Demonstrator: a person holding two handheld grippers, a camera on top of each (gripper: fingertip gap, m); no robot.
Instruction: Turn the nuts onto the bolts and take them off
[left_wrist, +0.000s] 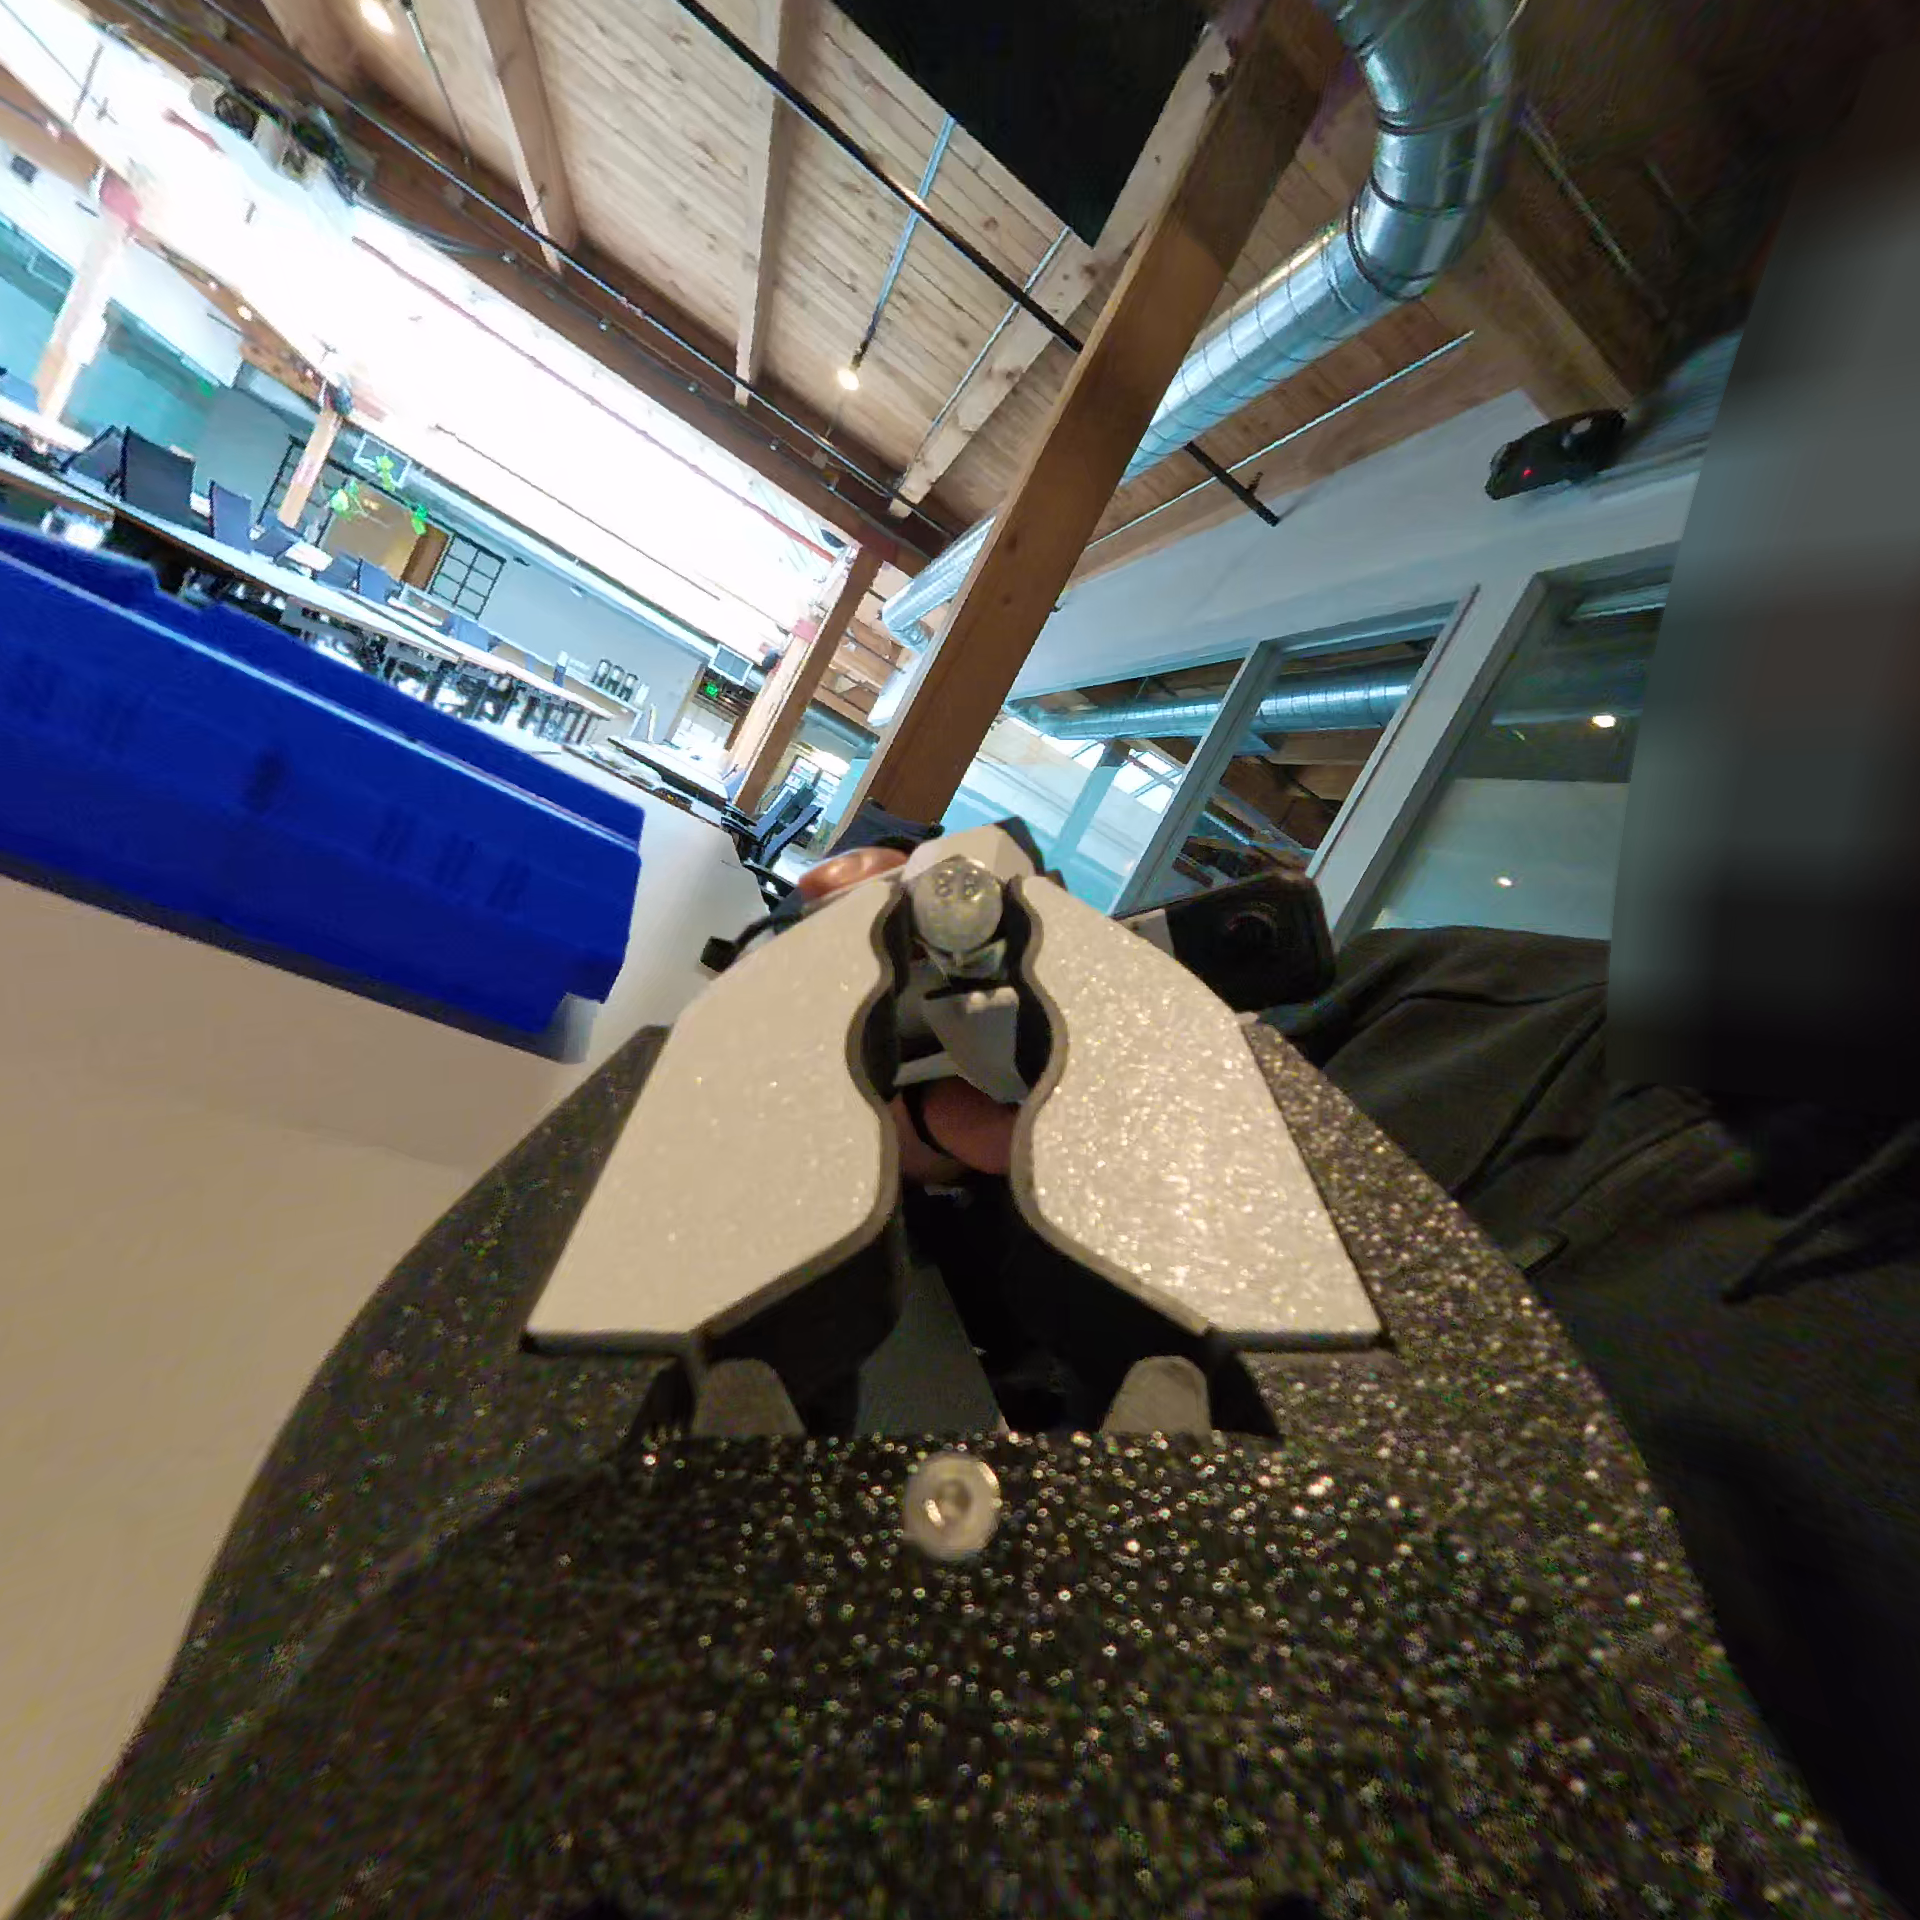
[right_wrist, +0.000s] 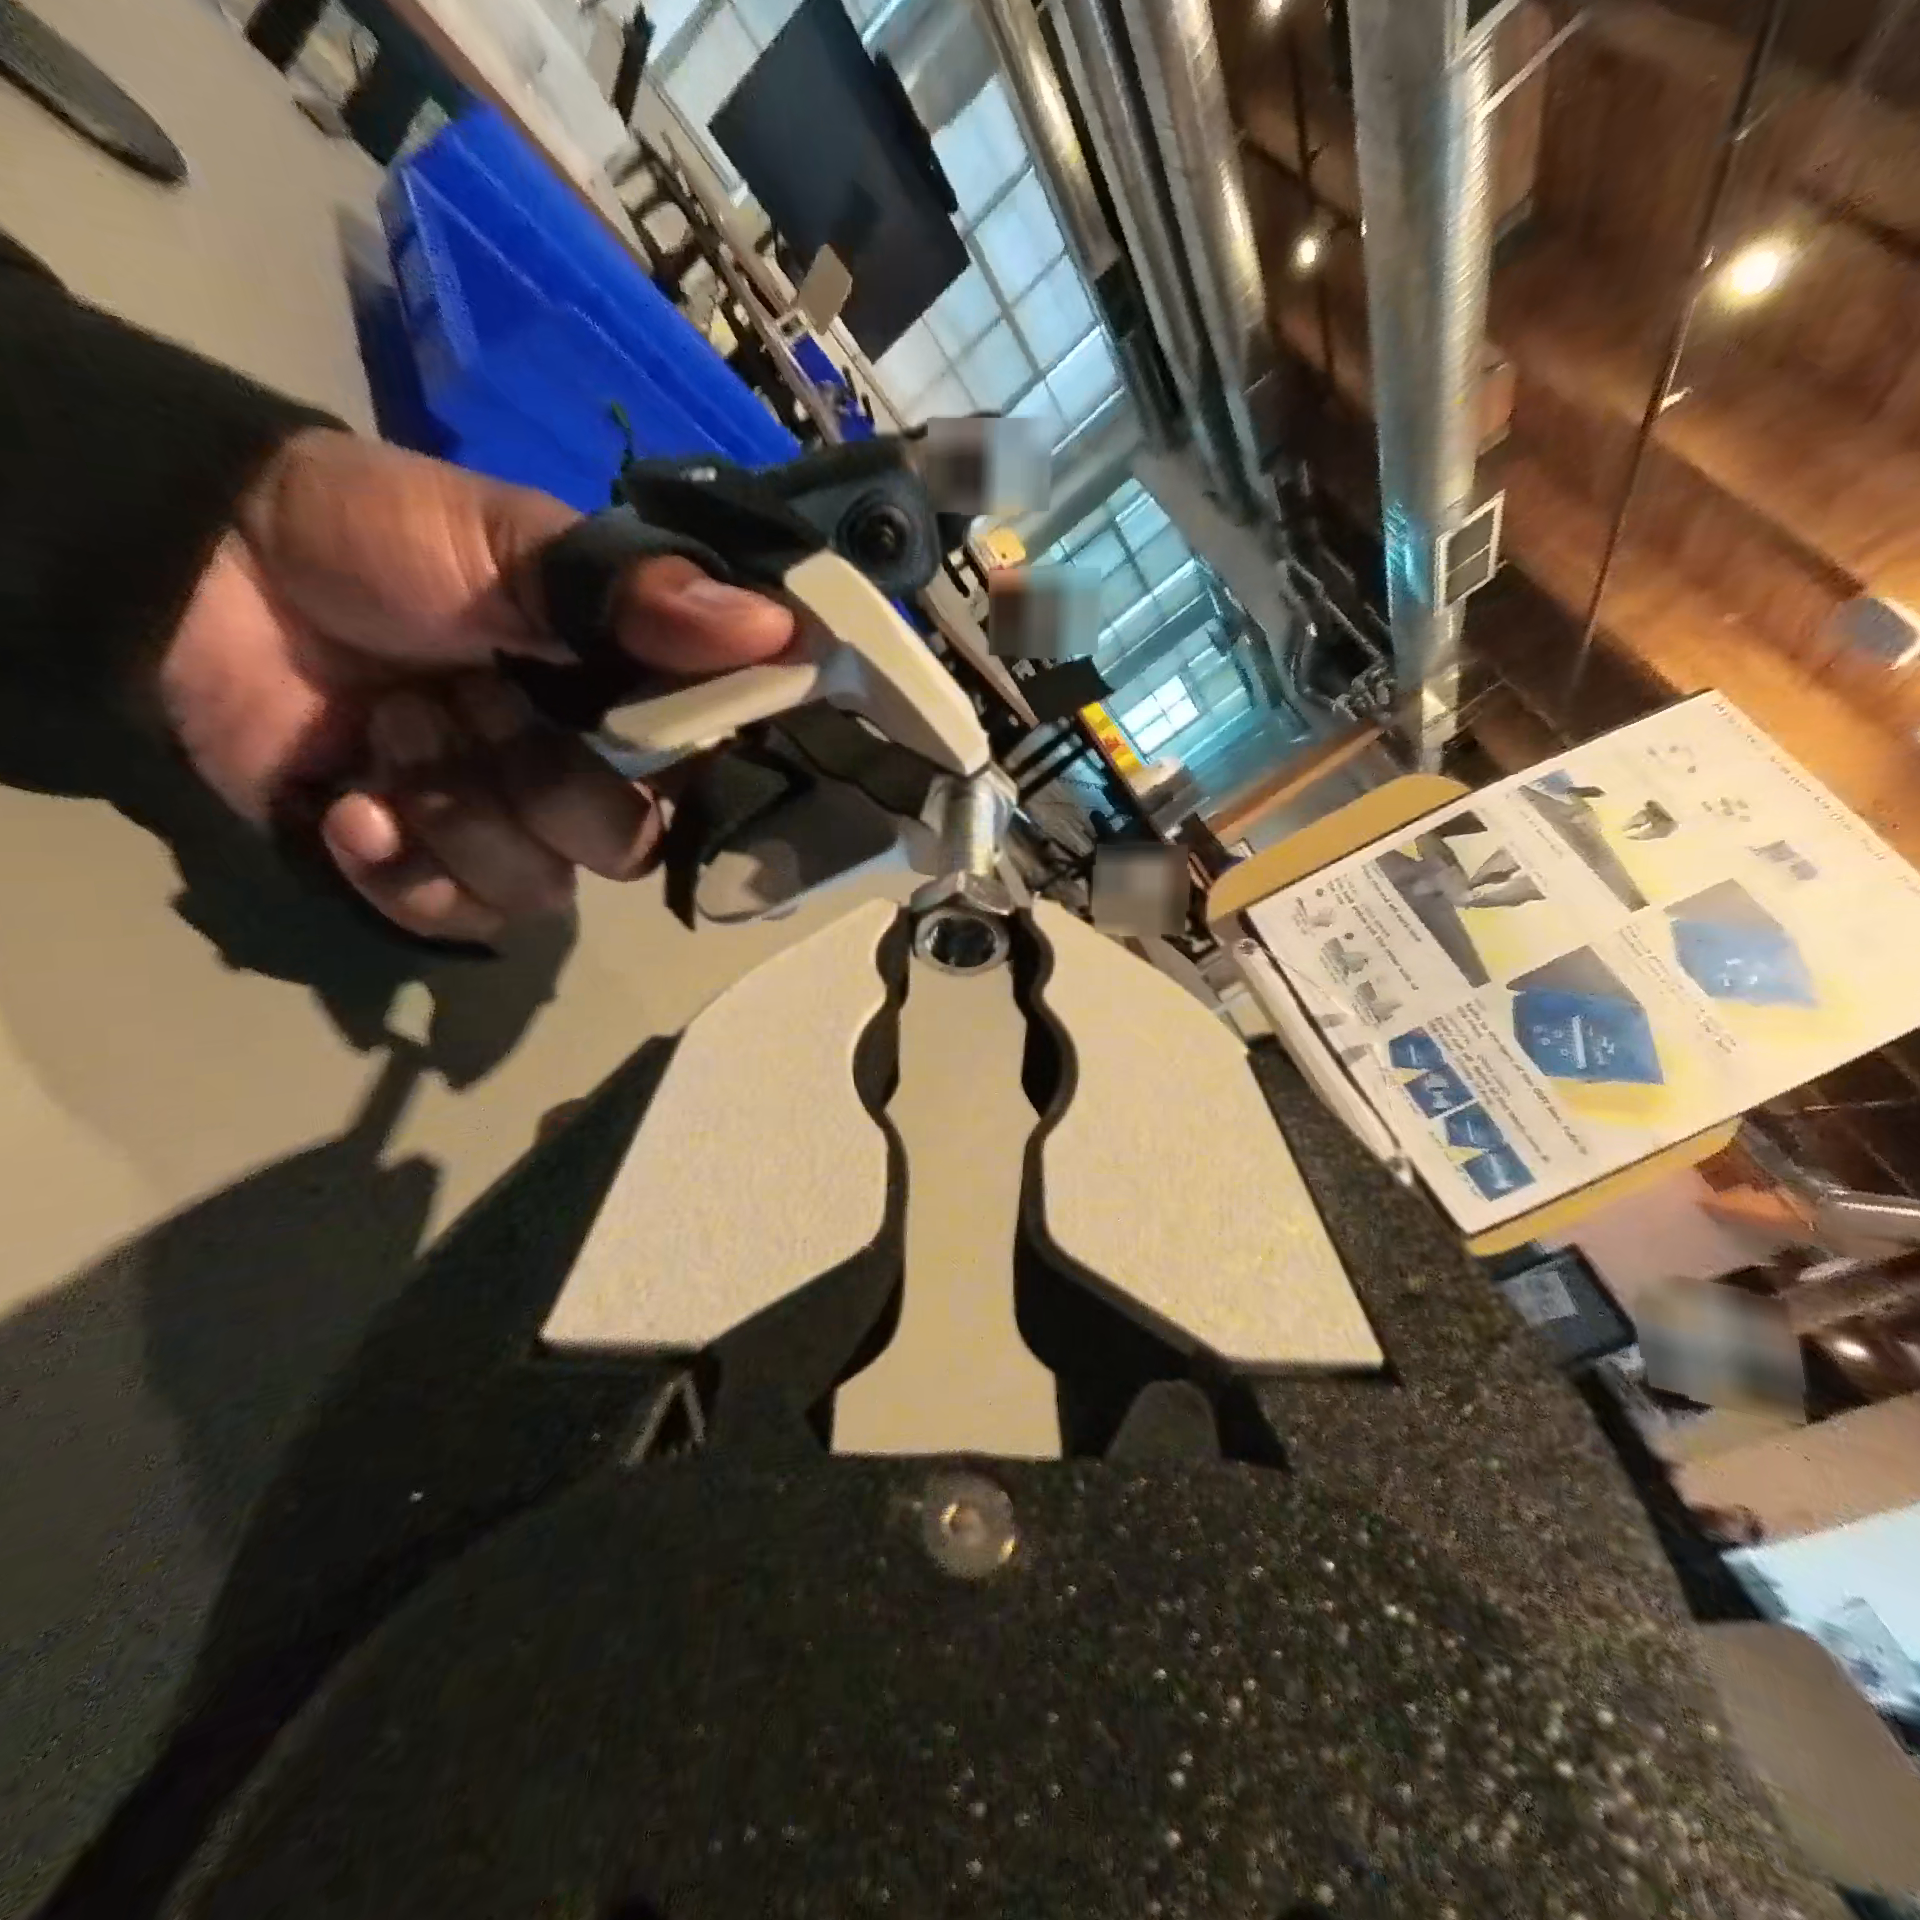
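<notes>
In the left wrist view my left gripper (left_wrist: 954, 920) is shut on the head of a silver bolt (left_wrist: 954, 896), held up off the table. The right gripper's pale fingers (left_wrist: 982, 1034) show just beyond it. In the right wrist view my right gripper (right_wrist: 956, 935) is shut on a silver hex nut (right_wrist: 956, 945). The bolt (right_wrist: 971, 836) runs from the nut up to the left gripper (right_wrist: 961, 800), which a person's hand (right_wrist: 416, 665) holds. The nut sits at the end of the bolt's shaft; I cannot tell how far on it is.
A blue plastic bin (left_wrist: 312, 790) stands on the beige table (left_wrist: 208, 1143) to the left, and it also shows in the right wrist view (right_wrist: 540, 312). A picture sheet on a yellow board (right_wrist: 1610, 956) lies to the right. A dark-clothed body (left_wrist: 1558, 1091) is close on the right. Less than 4 cm separates the two grippers' tips.
</notes>
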